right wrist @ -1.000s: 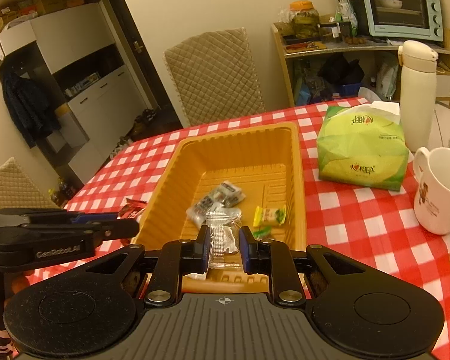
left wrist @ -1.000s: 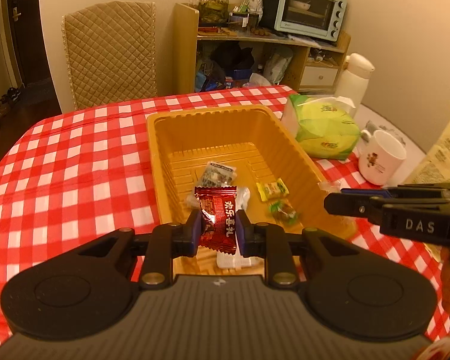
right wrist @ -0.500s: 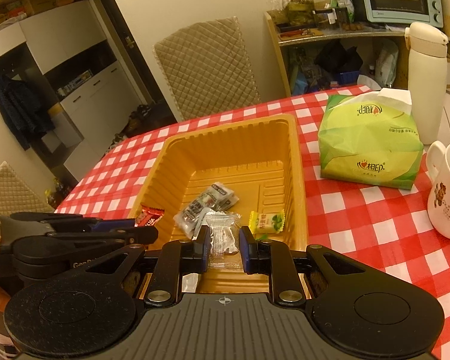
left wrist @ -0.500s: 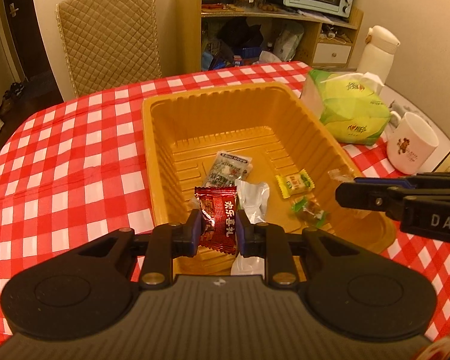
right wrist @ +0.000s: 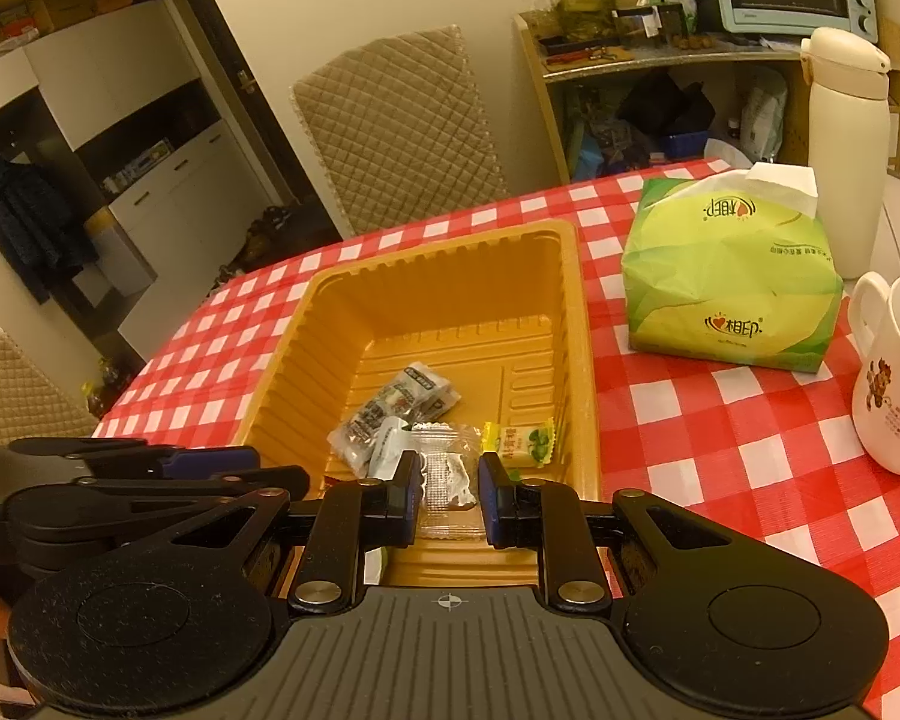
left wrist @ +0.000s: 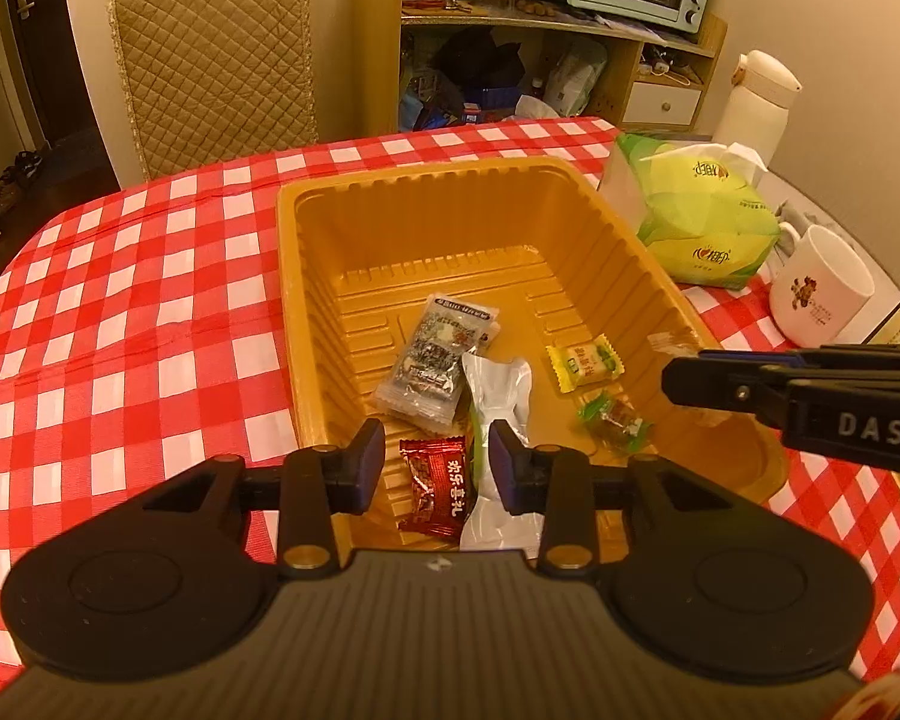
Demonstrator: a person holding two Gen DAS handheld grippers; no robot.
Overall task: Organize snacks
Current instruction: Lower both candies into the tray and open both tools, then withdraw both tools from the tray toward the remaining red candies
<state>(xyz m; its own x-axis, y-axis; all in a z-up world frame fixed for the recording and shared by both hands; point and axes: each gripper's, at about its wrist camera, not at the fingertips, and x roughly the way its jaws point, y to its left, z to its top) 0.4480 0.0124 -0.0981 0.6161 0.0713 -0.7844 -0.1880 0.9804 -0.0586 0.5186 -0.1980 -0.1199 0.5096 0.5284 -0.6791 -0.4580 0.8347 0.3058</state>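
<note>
Released, the dark red foil candy packet [left wrist: 435, 489] lies in the orange plastic tray [left wrist: 330, 300] between the opening left gripper [left wrist: 437, 468] jaws; the right gripper [right wrist: 449, 489] is clamped on a clear plastic candy wrapper [right wrist: 447, 480].

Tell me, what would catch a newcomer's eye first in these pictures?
Probably the orange tray in the middle of the red-checked tablecloth, with a few wrapped snacks on its floor. Close to the camera, the left claw is opening over a red candy packet that lies loose in the tray, while the right claw pinches a clear wrapped snack. A green tissue pack and a white mug stand to the tray's right.
</note>
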